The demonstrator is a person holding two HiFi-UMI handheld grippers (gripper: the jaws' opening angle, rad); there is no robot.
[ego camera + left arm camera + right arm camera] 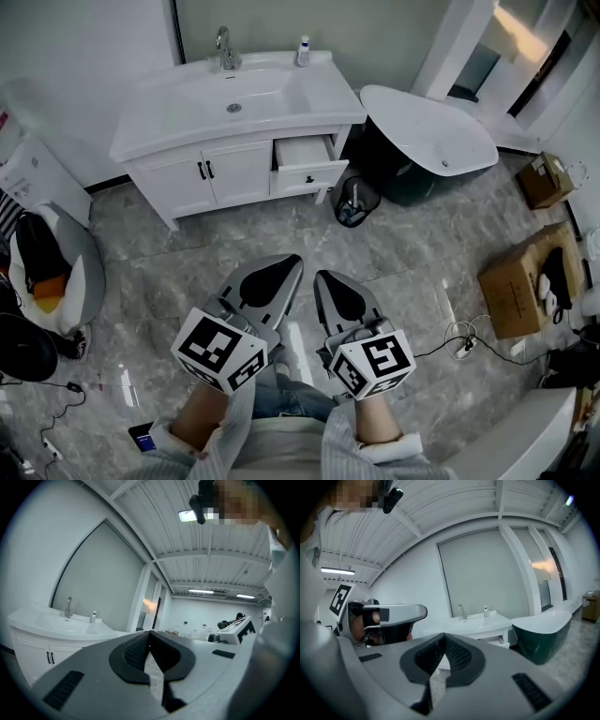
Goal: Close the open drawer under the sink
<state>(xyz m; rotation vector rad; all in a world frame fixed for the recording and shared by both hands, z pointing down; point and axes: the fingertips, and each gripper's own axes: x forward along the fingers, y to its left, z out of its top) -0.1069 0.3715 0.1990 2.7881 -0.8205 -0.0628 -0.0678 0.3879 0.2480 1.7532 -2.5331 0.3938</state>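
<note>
Grey marble-tiled floor (403, 253) spreads between the person and the white vanity cabinet with moulded basin (187, 183), a dark green bathtub (422, 122) just beside it. Under the counter's right end the small white drawer with a dark knob (311, 175) stands pulled out, well apart from both tools. It likely slides lightly on runners and is stiff, so a flat push on its front panel should do. Side by side, the left gripper (281, 272) and right gripper (330, 281) point at the vanity, each with jaws pressed together on nothing
</note>
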